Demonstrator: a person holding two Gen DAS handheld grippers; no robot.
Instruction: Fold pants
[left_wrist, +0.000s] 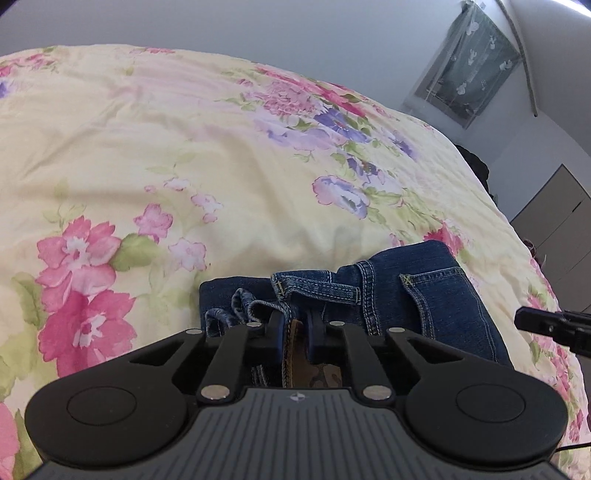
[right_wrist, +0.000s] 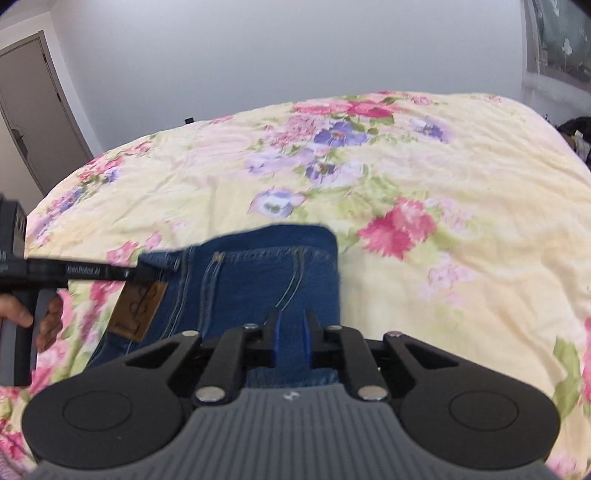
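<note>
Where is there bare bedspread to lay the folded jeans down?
The floral bedspread is open beyond the jeans, toward the wall, and on their right. The near-left is crowded: the left hand-held gripper grips the waistband by the leather patch.

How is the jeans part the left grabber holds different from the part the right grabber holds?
The left gripper pinches bunched, crumpled denim beside the brown patch; the right gripper grips smooth, flat denim. The left's spot shows frayed hems; the right's shows plain blue cloth. Both clamp the same jeans on the floral bedspread.
</note>
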